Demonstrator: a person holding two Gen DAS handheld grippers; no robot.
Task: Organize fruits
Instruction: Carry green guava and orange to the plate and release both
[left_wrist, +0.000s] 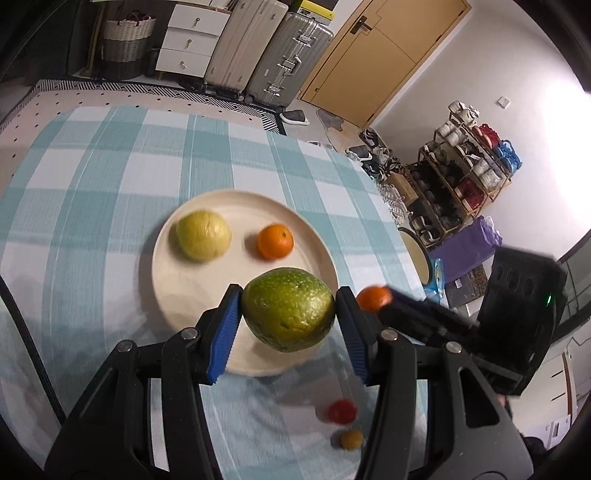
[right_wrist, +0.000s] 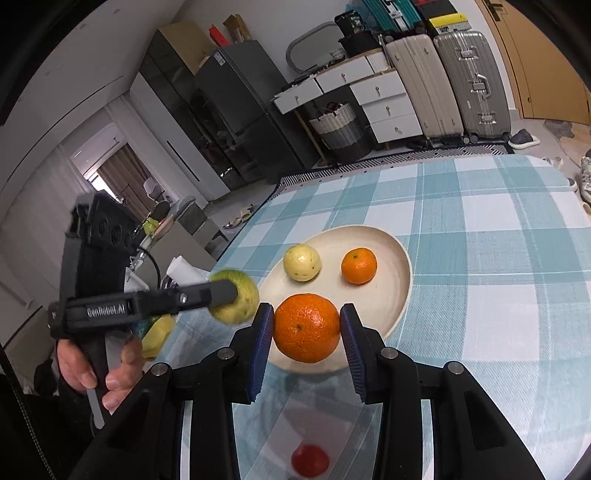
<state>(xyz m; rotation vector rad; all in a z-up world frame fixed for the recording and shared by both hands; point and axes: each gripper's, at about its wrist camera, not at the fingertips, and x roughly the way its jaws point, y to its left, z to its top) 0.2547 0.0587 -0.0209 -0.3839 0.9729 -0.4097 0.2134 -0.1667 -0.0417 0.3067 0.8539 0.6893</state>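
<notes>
The left tool (left_wrist: 289, 308) is clamped on a green fruit (left_wrist: 290, 308), its blue pads pressing the fruit's two sides. The fruit is oval, with its long axis running roughly across the gap from pad to pad and slightly tilted, the right end higher. It hangs above the near rim of a cream plate (left_wrist: 166, 295) that sits on the worktop (left_wrist: 92, 184), which is covered in a blue and white checked cloth.

The right tool (right_wrist: 307, 334) grips a large orange (right_wrist: 306, 332) between its pads, the stem dimple facing the camera. This orange hangs over the near edge of the plate (right_wrist: 395, 295).

On the plate lie a pale yellow round fruit (left_wrist: 204, 235) at the left and a small orange (left_wrist: 275, 242) to its right, apart from each other.

On the cloth nearer the camera, below the tools, lie a small red fruit (left_wrist: 342, 410) and a small yellowish-brown fruit (left_wrist: 351, 439), close together; both are blurred.

In the right wrist view, a hand (right_wrist: 96, 365) holds the left tool's handle.
</notes>
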